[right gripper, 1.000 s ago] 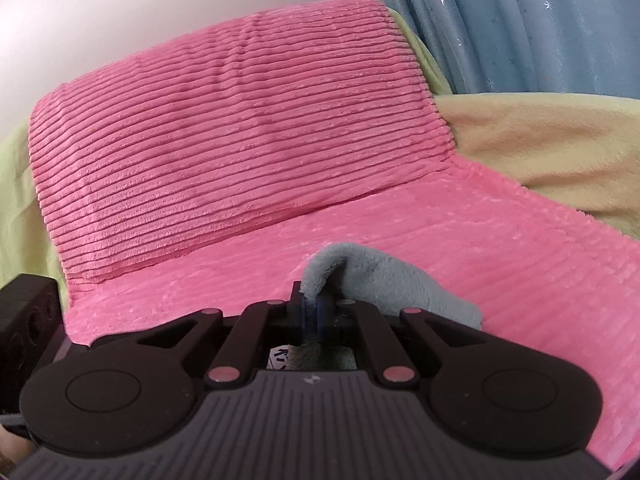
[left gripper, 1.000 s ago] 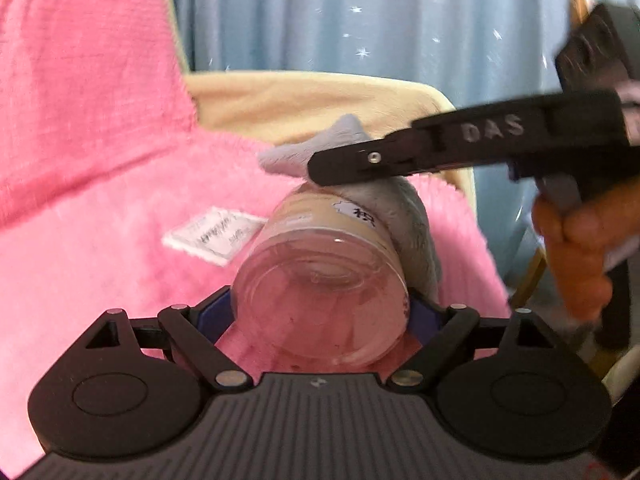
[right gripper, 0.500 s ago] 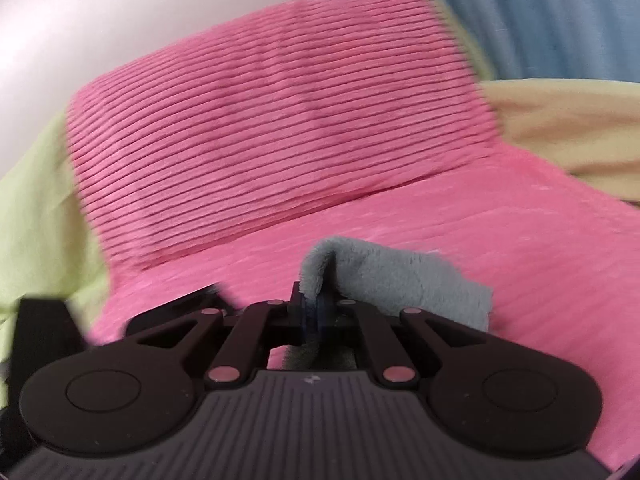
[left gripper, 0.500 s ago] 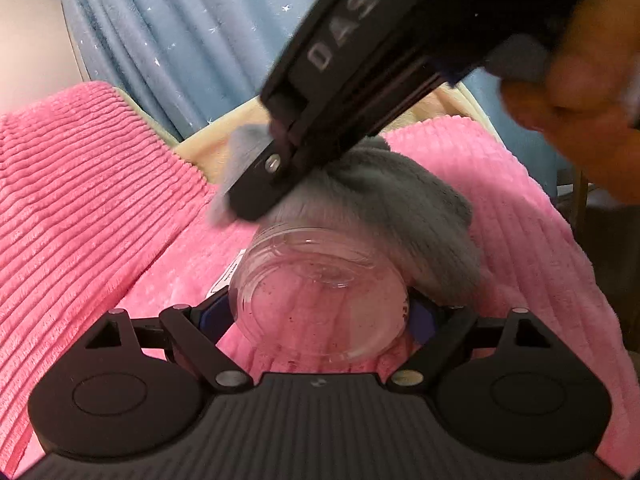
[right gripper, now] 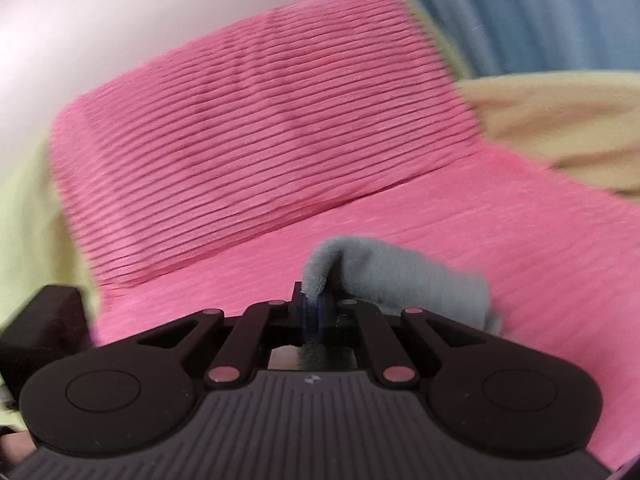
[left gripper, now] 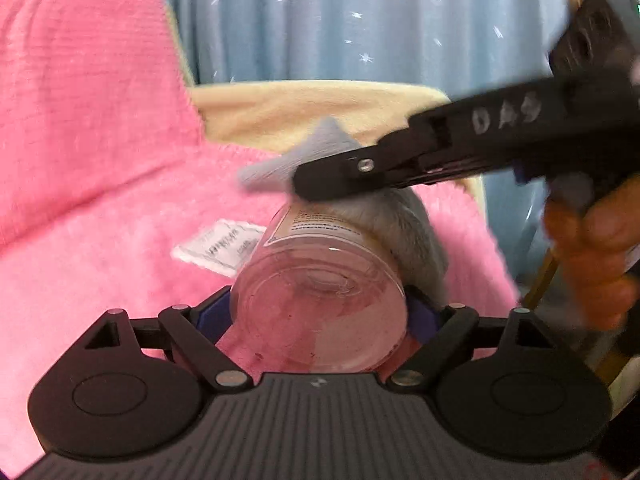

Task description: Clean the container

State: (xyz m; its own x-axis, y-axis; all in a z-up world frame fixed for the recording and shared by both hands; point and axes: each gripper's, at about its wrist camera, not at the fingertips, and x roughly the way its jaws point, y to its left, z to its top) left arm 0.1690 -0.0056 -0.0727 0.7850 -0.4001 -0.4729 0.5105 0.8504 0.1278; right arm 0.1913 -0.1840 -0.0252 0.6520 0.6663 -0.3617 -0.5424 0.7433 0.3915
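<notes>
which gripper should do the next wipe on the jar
Right. The right gripper is shut on the grey cloth, which is draped over the clear jar. The left gripper is clamped on the jar, so it should just steady it.

Pink ribbed cushion (right gripper: 256, 152), blue starred curtain (left gripper: 360, 20), pale wall (right gripper: 100, 20).

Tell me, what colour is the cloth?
Grey; the cloth shows best in the right wrist view.

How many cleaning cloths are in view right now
1. The grey cloth is pinched in the right gripper, jaws shut on it, and draped over the upper side of the clear jar held by the left gripper.
</notes>
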